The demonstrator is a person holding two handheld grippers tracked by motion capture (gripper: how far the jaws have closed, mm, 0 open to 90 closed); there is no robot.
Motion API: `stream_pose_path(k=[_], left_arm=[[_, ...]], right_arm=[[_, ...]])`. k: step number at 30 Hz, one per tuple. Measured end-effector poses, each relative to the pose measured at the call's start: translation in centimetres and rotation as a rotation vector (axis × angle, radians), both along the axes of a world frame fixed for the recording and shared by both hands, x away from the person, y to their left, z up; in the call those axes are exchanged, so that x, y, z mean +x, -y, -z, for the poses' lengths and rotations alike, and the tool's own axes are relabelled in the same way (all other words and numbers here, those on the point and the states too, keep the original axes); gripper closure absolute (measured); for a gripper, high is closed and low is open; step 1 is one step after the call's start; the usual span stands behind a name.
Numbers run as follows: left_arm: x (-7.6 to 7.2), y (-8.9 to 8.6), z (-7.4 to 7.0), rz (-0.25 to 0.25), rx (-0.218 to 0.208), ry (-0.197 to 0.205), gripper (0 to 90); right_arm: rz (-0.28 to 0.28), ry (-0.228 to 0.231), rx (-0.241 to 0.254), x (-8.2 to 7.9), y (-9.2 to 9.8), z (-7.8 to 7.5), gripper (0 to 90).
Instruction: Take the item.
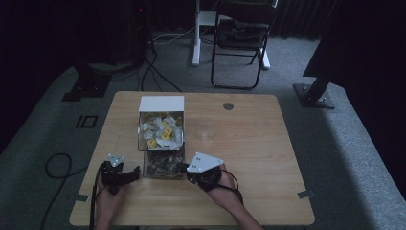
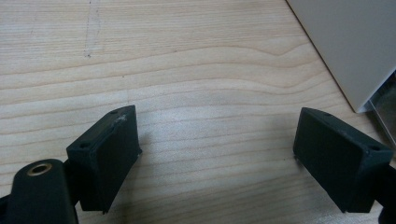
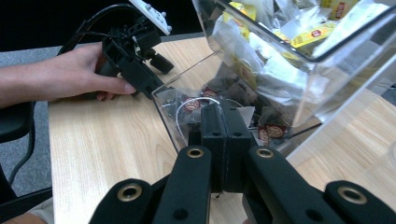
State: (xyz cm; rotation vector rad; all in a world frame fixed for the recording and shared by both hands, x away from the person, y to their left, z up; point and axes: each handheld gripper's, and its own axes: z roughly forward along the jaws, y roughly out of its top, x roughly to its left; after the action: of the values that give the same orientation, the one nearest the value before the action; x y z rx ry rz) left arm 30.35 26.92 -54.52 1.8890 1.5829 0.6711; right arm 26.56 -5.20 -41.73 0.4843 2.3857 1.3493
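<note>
Left claw (image 2: 215, 154) agape, right claw (image 3: 226, 122) closed

A black folding chair (image 1: 242, 36) stands at the top centre on grey carpet (image 1: 354, 143); white desk legs (image 1: 196, 33) just left of it; black cables (image 1: 153, 67) trail at upper left; a cable loop (image 1: 57, 165) lies at lower left; tape marks (image 1: 87, 121) beside the table (image 1: 249, 143).

No legible text on any packet (image 3: 314, 36).
</note>
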Motion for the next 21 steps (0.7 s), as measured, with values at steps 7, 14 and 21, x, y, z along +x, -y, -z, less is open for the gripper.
stream_pose_path(k=[7, 14, 21], left_arm=[[0.0, 0.0, 0.0, 0.0, 0.0, 0.0, 15.1], [0.0, 0.0, 0.0, 0.0, 0.0, 0.0, 15.1], [0.0, 0.0, 0.0, 0.0, 0.0, 0.0, 15.1]], right_arm=[[0.016, 0.003, 0.0, 0.1, 0.7, -0.2, 90.0], [0.03, 0.002, 0.0, 0.3, 1.1, -0.2, 90.0], [0.048, 0.0, 0.006, 0.7, 1.6, -0.2, 90.0]])
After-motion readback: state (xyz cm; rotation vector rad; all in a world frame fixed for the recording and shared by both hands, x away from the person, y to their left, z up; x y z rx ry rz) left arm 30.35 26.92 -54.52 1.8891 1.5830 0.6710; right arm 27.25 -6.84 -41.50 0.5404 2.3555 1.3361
